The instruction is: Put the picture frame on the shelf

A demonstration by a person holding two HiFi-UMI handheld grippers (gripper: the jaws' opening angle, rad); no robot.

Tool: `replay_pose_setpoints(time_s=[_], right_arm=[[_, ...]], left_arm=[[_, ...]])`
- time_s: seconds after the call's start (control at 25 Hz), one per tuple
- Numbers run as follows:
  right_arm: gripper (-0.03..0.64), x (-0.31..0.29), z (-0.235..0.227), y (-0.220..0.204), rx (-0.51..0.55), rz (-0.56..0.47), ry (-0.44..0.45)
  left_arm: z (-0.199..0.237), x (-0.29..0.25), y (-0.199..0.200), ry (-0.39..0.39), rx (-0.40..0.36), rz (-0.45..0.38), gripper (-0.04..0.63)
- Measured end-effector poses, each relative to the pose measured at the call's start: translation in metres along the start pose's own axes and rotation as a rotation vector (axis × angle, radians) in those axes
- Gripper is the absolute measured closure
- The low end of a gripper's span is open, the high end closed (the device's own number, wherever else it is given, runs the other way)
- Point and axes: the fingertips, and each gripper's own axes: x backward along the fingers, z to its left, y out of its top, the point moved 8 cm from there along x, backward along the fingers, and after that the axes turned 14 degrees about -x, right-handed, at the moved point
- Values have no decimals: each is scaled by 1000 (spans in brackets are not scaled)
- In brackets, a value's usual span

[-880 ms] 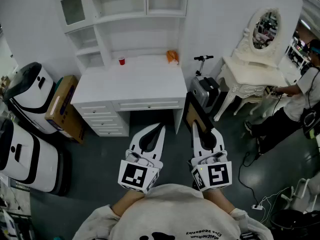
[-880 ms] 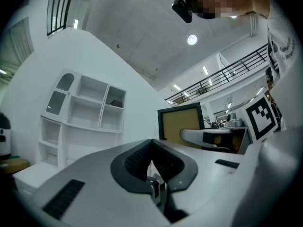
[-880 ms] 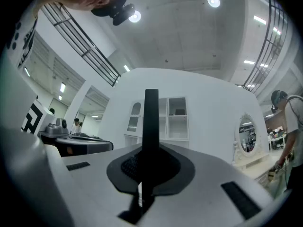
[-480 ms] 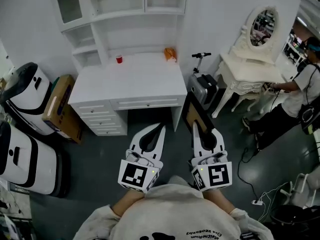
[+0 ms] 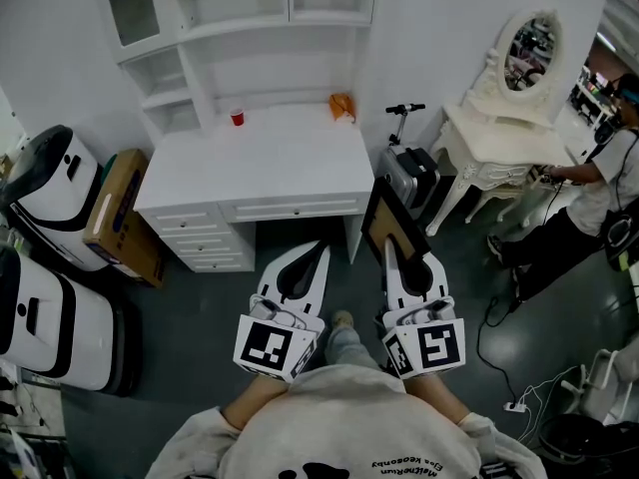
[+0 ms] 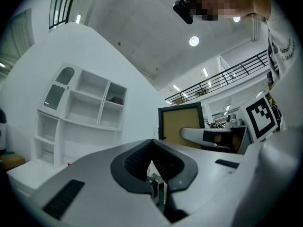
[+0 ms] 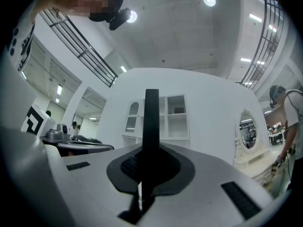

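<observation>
Head view. The right gripper (image 5: pixel 390 254) carries the picture frame (image 5: pixel 385 226) in front of the person's body, above the dark floor (image 5: pixel 200 307) and just short of the white counter (image 5: pixel 260 168). Its jaws are pinched on the frame's near edge. The frame stands on edge. Its flat faces look left and right, its tan panel toward the left gripper (image 5: pixel 321 251), and it reaches forward and upward from the jaws toward the counter. In the right gripper view it appears only as a thin dark strip rising straight up from the jaws, so its long axis seems to run upward. The left gripper view shows that gripper's jaws pressed together with nothing between them. The white shelf (image 5: pixel 250 28) stands on the counter's far side against the wall, well apart from the frame.
</observation>
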Motion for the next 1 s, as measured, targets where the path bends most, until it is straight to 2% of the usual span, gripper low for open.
replay_pose_setpoints(time_s=[0.24,0.52,0.76,1.0], right_arm=[[577,-51,-47,-9,-32,-16,-11],[577,-132,-111,-17,-65,-11,-3],[577,-197,-155,-20,-59,13,40],[577,-244,-197,-26,-63,12,90]], left_arm=[[23,-59,-16,0,-27,22,575],[61,-146,-40,7,-22,57,575],[92,-206,-56,64,-4,75,575],[109,-255,-67,117,-20,53,575]])
